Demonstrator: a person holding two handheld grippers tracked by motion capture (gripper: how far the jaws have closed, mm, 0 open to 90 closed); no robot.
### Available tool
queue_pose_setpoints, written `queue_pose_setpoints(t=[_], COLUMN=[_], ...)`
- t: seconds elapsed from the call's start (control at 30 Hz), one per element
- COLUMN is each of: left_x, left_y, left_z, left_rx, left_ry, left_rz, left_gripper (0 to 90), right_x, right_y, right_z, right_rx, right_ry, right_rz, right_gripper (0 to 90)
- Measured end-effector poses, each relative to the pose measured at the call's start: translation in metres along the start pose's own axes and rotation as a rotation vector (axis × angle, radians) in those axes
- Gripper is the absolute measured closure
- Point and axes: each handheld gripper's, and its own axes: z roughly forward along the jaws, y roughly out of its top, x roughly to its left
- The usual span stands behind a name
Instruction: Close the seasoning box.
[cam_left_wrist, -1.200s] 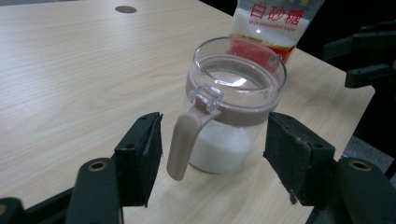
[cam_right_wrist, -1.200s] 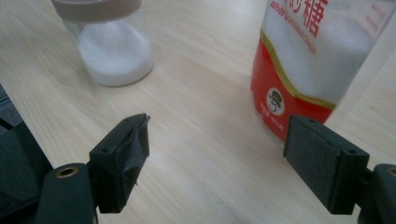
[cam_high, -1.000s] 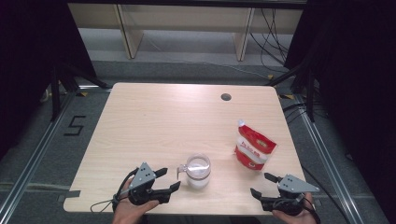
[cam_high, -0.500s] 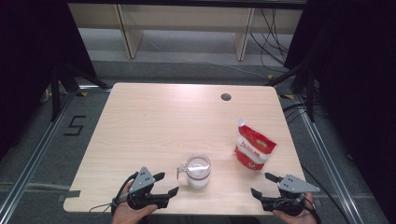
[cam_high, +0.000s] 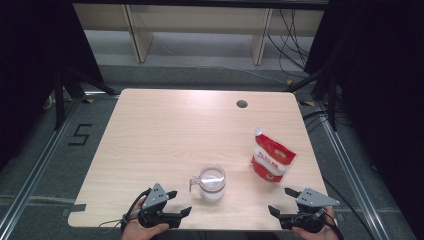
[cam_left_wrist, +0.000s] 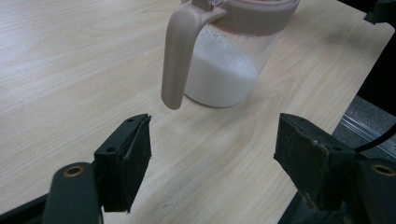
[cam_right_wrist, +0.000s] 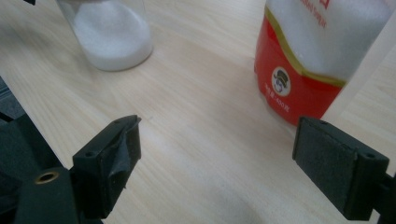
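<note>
A clear jar (cam_high: 212, 183) with a beige lid and handle, partly filled with white powder, stands near the table's front edge; the left gripper view shows the jar (cam_left_wrist: 229, 60) close ahead, its handle (cam_left_wrist: 180, 56) hanging toward me. A red and white refill pouch (cam_high: 271, 160) lies to its right, and the pouch (cam_right_wrist: 317, 56) looms in the right gripper view. My left gripper (cam_high: 180, 203) is open at the front edge, left of the jar. My right gripper (cam_high: 281, 201) is open at the front right, just before the pouch. Neither holds anything.
The wooden table (cam_high: 175, 130) has a round cable hole (cam_high: 242, 104) near its far edge. Metal rails and cables run along the floor on both sides, with shelving behind the table.
Both grippers have slid slightly back toward the front edge; the jar and pouch have not moved.
</note>
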Motion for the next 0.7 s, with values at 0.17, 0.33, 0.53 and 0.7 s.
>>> queue_pose_setpoints(t=[0.17,0.33,0.53,0.7], left_x=[-0.0007,-0.0025,-0.0024,-0.0013], left_y=[-0.0023,-0.0029,-0.0031,-0.0029], left_z=[0.0021,0.0039,0.0040,0.0038], left_rx=[0.017,-0.005,0.002,0.009], left_ry=[0.000,0.000,0.008,0.011], left_rz=[0.019,-0.002,-0.008,-0.004], left_gripper=[25.9,25.7,25.6,25.6], right_x=[0.0021,0.0044,0.0060,0.0068], right_y=[-0.0041,-0.0070,-0.0082,-0.0084], right_z=[-0.0038,-0.0033,-0.0009,0.0005], right_rx=[0.016,0.045,0.066,0.074], right_ry=[-0.022,-0.009,-0.001,0.007], right_rz=[0.001,0.008,-0.030,-0.040], right_gripper=[16.3,16.3,16.4,16.4])
